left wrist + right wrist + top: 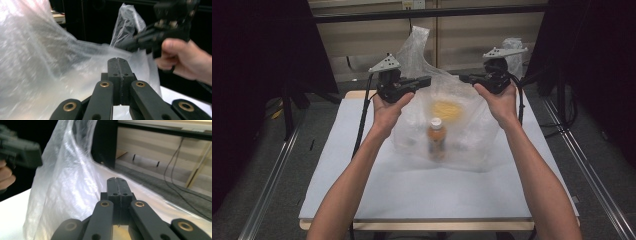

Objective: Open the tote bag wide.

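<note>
A clear plastic bag (472, 125) stands on the white table (412, 195), held up by its upper rim. Inside it a bottle (436, 140) of orange drink with a white cap stands upright, and a yellow item (446, 109) lies behind it. My left gripper (428, 80) is shut on the rim's left side, my right gripper (463, 77) on its right side. In the left gripper view the shut jaws (118, 60) press into the film (37, 62), with the right gripper (125, 46) beyond. The right gripper view has shut jaws (116, 180) against the bag (67, 175).
The table's front half lies bare in front of the bag. Dark stands and curtains flank the table on both sides. Metal floor rails (272, 170) run along each side, and cables (175, 170) hang by the beige back wall.
</note>
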Action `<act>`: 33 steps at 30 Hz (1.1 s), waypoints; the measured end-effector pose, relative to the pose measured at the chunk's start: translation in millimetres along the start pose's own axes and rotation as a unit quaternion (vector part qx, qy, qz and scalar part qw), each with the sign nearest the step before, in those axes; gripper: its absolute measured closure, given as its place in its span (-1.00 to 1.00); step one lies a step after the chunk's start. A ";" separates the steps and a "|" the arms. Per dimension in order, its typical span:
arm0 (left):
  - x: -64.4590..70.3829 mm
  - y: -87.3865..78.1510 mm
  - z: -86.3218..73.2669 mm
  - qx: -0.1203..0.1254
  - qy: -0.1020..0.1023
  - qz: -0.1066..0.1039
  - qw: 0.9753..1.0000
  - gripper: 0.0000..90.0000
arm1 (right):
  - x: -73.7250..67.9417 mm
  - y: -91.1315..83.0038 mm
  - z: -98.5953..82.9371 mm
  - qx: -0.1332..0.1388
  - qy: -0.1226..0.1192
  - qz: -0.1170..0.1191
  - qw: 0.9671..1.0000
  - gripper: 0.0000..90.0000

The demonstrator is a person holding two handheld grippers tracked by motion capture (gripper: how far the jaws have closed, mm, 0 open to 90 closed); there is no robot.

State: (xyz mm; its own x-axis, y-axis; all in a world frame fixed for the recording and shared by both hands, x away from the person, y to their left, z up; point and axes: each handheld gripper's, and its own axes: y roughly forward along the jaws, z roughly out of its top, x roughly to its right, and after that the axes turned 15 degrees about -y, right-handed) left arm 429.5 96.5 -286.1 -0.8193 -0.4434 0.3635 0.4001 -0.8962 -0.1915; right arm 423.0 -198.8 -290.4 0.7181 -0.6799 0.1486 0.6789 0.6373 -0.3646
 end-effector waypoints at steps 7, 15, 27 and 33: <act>7.0 6.8 1.6 -0.005 0.005 -0.005 1.000 1.00 | -22.4 15.7 -14.1 -0.009 -0.007 0.043 0.999 1.00; 1.8 16.9 -7.7 -0.016 -0.006 -0.005 1.000 1.00 | -42.2 24.9 -26.2 0.001 -0.010 0.080 0.997 1.00; -10.0 20.8 -36.3 -0.041 -0.017 0.023 0.999 1.00 | -62.2 28.4 -52.6 0.017 0.002 0.115 0.993 1.00; -24.9 15.0 -55.1 -0.053 -0.030 0.040 0.997 1.00 | -65.1 28.6 -63.0 0.024 0.019 0.125 0.992 1.00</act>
State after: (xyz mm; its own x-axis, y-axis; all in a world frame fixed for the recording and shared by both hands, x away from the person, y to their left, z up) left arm 433.2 94.6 -348.3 -0.7588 -0.5161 0.3973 0.4147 -0.8532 -0.3164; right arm 386.0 -159.2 -368.4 0.8588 -0.5118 0.0246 0.4884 0.8032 -0.3409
